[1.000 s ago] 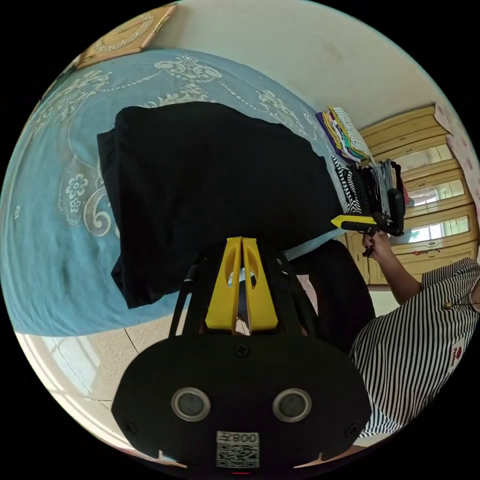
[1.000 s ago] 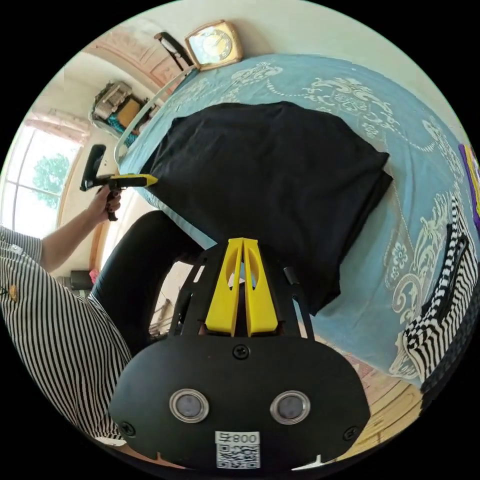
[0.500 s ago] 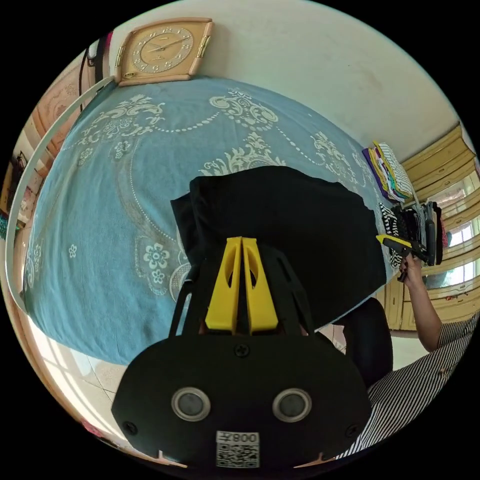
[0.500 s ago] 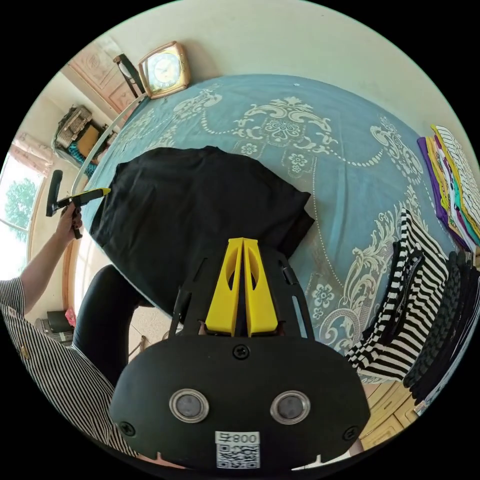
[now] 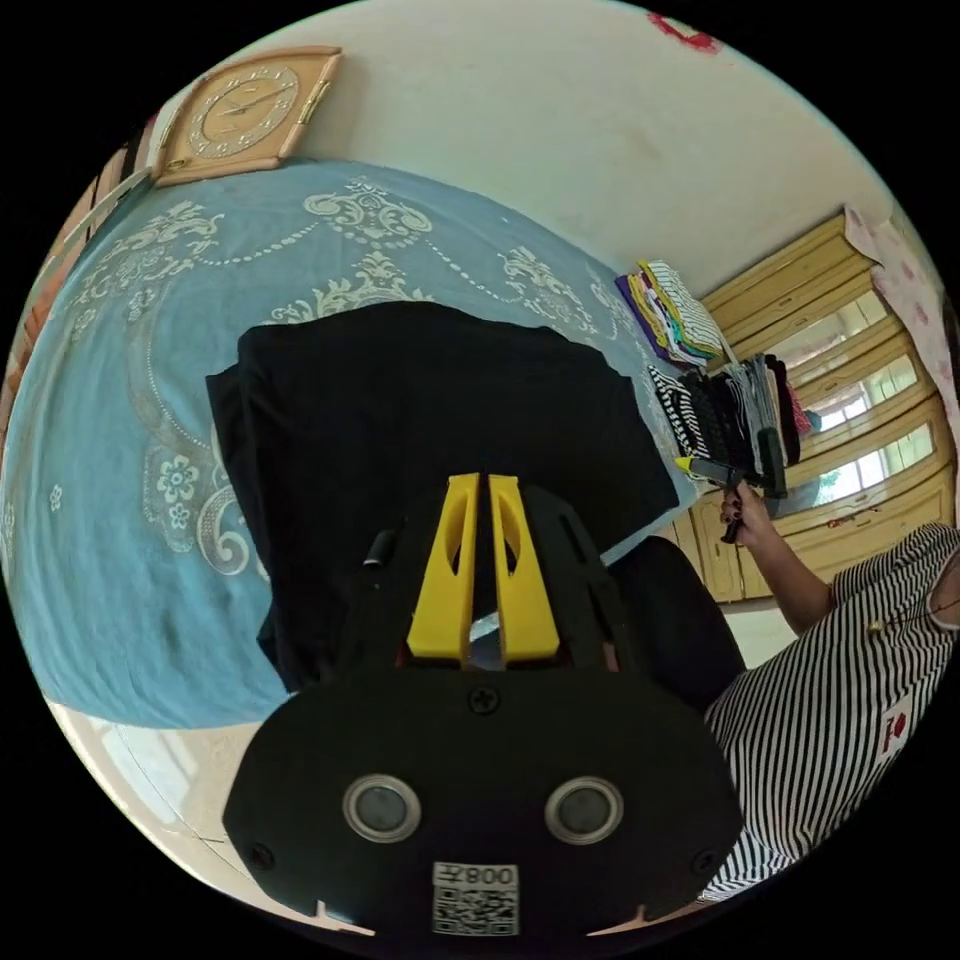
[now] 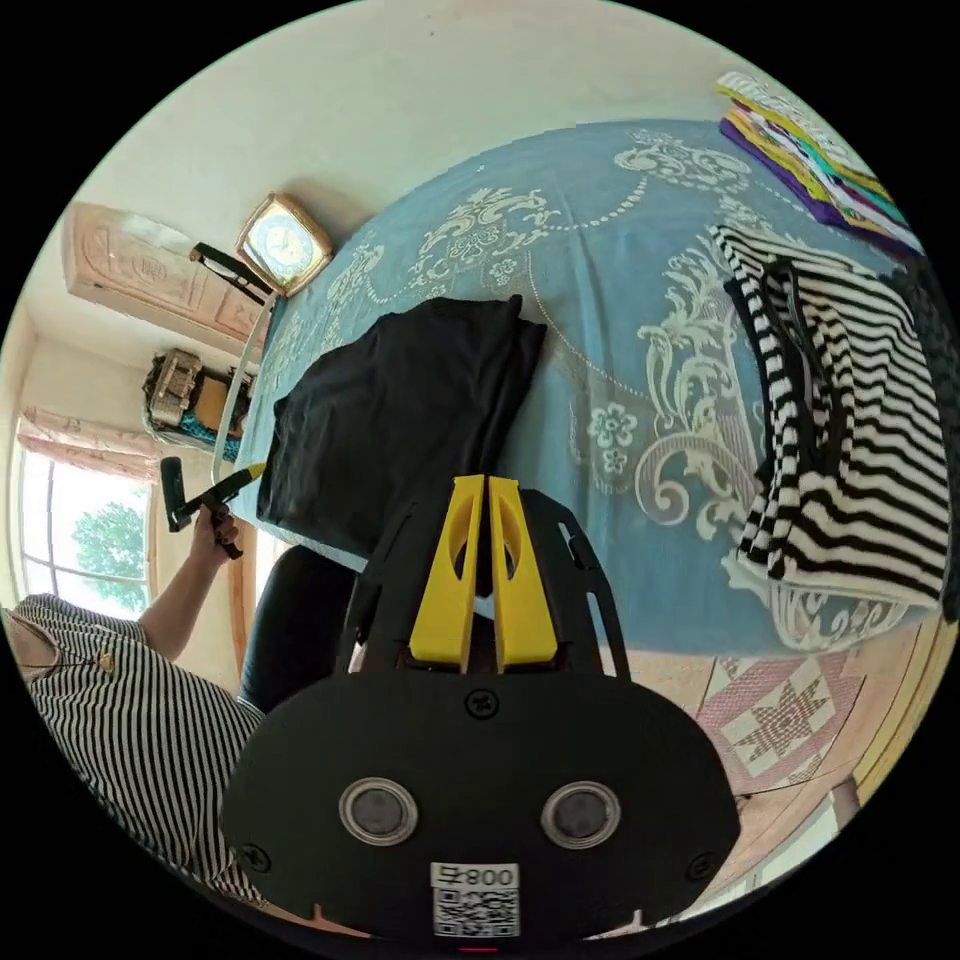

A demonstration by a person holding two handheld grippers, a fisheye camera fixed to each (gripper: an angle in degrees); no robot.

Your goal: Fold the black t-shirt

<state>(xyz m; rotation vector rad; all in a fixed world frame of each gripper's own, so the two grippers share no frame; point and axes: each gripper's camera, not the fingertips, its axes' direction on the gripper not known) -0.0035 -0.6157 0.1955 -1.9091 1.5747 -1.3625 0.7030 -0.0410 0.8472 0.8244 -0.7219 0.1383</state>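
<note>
Starting closest in the left gripper view, the left gripper has its yellow jaws almost together with just a thin slit between them and nothing caught in it. The tips hang over the near edge of the black t-shirt, at the edge of the bed. In the right gripper view, the right gripper looks the same, jaws nearly closed on nothing, with the shirt up and to the left of its tips. The shirt is folded into a thick, layered rectangle, lying fairly flat on the blue patterned bedspread. Further along the bed there's a black-and-white striped garment, then a colourful stack of folded clothes. A clock leans against the wall at the far end.
</note>
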